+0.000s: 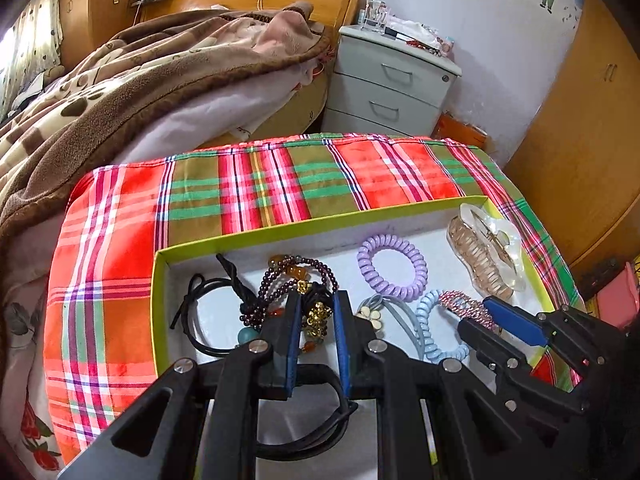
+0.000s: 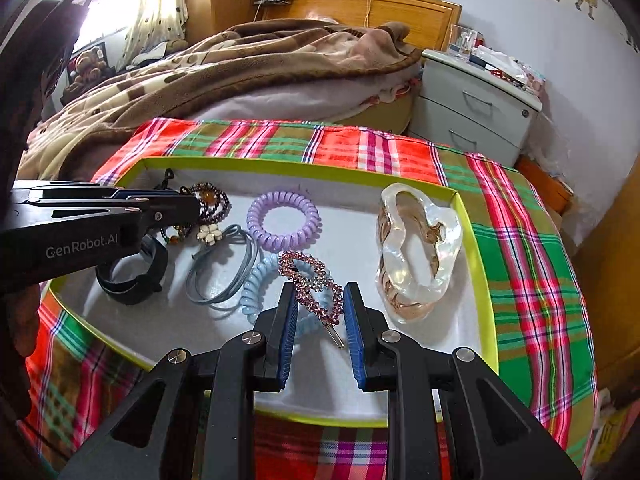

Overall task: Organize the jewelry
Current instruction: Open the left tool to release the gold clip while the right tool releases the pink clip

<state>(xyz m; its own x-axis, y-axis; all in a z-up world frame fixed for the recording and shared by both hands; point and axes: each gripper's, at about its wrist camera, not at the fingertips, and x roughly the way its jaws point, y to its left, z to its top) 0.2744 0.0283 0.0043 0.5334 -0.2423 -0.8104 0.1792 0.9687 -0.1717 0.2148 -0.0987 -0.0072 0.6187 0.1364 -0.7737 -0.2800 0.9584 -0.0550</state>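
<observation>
Bedroom, plaid-covered counter (image 2: 520,208): shallow tray (image 2: 476,240) holds jewelry. Left gripper (image 1: 316,312) fingers spread, straddling beaded bracelet (image 1: 296,280) at tray's 9 o'clock; right gripper (image 2: 320,300) fingers spread around rhinestone clip (image 2: 312,284). Best: close squarely, lift clear of coils. Count: two spiral ties, one claw clip (image 2: 416,252).

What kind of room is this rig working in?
Most likely a home bedroom: a bed with a brown blanket and wooden headboard, plus a white nightstand beside it. The jewelry tray sits on a plaid cloth.
</observation>
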